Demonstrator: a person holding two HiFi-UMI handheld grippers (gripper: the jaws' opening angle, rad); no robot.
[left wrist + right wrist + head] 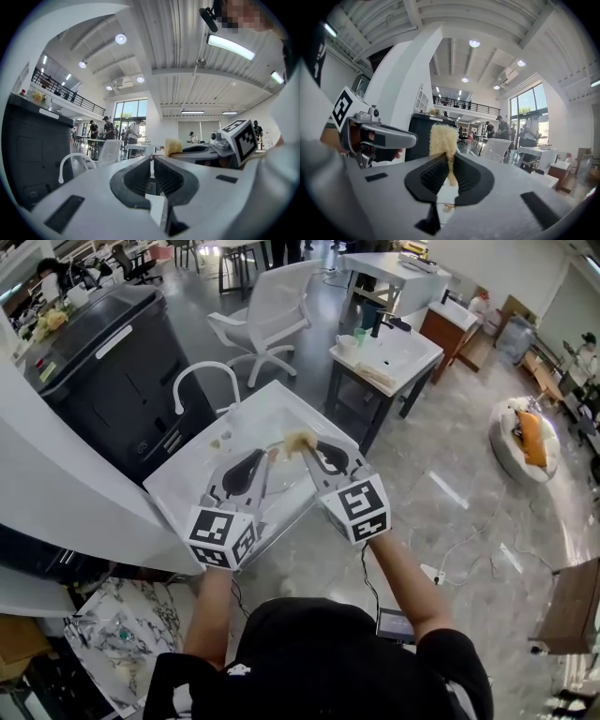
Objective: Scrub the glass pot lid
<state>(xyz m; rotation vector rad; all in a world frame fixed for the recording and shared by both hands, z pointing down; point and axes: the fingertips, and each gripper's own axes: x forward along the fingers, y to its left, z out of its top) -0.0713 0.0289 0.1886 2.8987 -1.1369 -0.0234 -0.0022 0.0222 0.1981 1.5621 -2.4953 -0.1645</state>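
- Jaws of our left gripper [152, 161] sit pressed together; we make out nothing between them.
- Glass lid [286, 480] barely shows: one faint clear curve over the sink [180, 487], beneath our two grippers.
- Our right gripper [449, 161] clamps one yellow sponge [443, 138].

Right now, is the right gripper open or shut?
Shut: the right gripper pinches the yellow sponge between its jaws.
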